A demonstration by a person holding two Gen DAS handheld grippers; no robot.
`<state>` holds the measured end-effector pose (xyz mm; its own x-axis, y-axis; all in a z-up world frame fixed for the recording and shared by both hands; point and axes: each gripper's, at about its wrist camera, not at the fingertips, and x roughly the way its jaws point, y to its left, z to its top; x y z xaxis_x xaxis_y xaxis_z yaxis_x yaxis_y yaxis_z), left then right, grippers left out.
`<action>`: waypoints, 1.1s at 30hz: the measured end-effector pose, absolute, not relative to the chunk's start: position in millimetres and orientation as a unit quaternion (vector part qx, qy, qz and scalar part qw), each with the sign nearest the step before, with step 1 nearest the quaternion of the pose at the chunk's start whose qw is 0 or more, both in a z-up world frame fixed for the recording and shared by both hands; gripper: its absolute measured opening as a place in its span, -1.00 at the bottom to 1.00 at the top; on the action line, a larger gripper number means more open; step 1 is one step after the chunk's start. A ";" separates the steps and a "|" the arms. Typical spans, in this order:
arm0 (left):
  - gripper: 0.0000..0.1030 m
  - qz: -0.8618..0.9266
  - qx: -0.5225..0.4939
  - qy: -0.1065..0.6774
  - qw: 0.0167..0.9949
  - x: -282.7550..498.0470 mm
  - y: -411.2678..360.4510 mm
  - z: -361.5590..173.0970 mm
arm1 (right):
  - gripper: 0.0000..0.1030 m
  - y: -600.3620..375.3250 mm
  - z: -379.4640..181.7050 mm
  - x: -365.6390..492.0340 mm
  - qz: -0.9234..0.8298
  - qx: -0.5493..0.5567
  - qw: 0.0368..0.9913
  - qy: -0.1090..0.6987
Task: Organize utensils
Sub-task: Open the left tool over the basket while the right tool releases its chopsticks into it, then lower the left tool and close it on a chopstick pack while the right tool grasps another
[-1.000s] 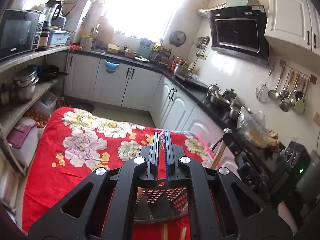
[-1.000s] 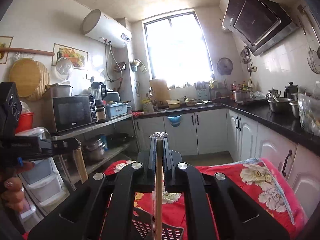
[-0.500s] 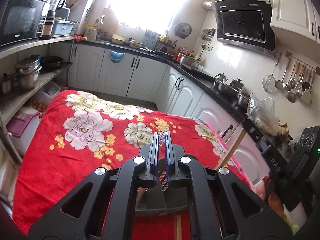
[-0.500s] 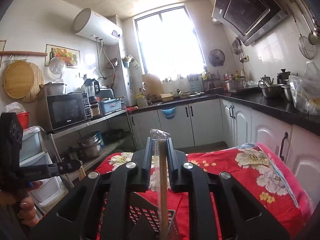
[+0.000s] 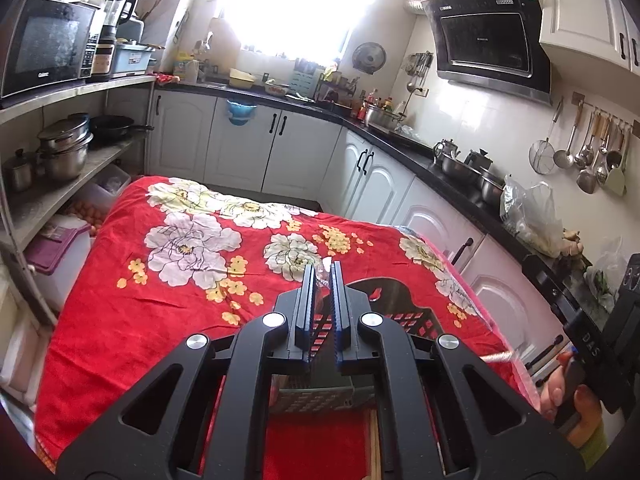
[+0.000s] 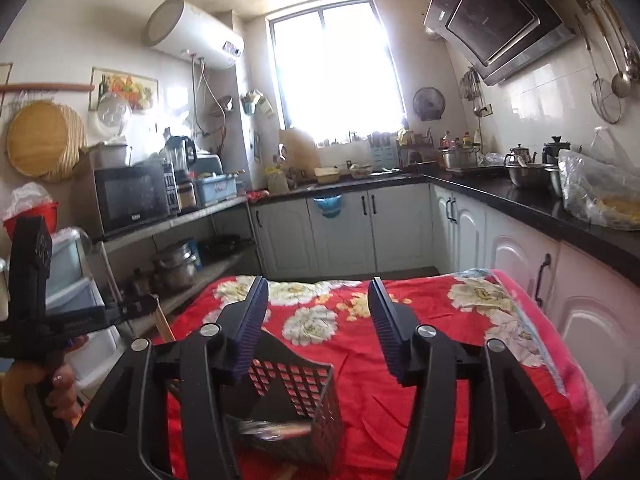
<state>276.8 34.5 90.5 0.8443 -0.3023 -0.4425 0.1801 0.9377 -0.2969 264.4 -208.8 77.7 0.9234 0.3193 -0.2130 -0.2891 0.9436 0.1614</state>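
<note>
A black perforated basket [image 6: 296, 376] stands on the red floral cloth [image 5: 160, 320], low in both wrist views. My right gripper [image 6: 318, 284] hovers just above it. Its jaws are opening wide with nothing between them. A plastic-wrapped pair of chopsticks [image 6: 272, 428] lies inside the basket below it. My left gripper [image 5: 322, 276] is over the same basket [image 5: 384, 312]. It pinches another wrapped pair of chopsticks [image 5: 374, 448], and its jaws are just starting to part. In the right wrist view that left gripper [image 6: 154, 304] appears at the left, its chopsticks [image 6: 165, 326] hanging down.
White cabinets under a black counter [image 5: 400, 140] run along the back and right. Open shelves with pots [image 5: 64, 148] and a microwave [image 5: 44, 44] stand at the left. Ladles hang on the right wall [image 5: 588, 152]. A hand [image 5: 576, 404] grips the right tool's handle.
My right gripper's jaws went from shut on a wrapped pair of chopsticks to wide apart, and the chopsticks dropped into the basket. My left gripper sank toward the basket with its chopsticks.
</note>
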 end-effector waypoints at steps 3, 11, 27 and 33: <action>-0.56 -0.126 -0.124 0.251 0.952 271.9 36.1 87.1 | 0.12 -209.1 77.3 257.4 0.157 0.065 0.977 0.131; 0.16 -0.126 -0.138 0.245 0.951 253.1 44.5 82.5 | 0.27 -226.1 71.3 236.1 0.145 0.087 0.973 0.158; 0.79 -0.128 -0.130 0.223 0.958 198.0 48.5 85.1 | 0.33 -254.3 43.5 194.4 0.115 0.085 0.966 0.216; 0.79 -0.120 -0.134 0.233 0.956 183.7 54.1 73.8 | 0.33 -254.7 27.1 182.6 0.116 0.081 0.959 0.244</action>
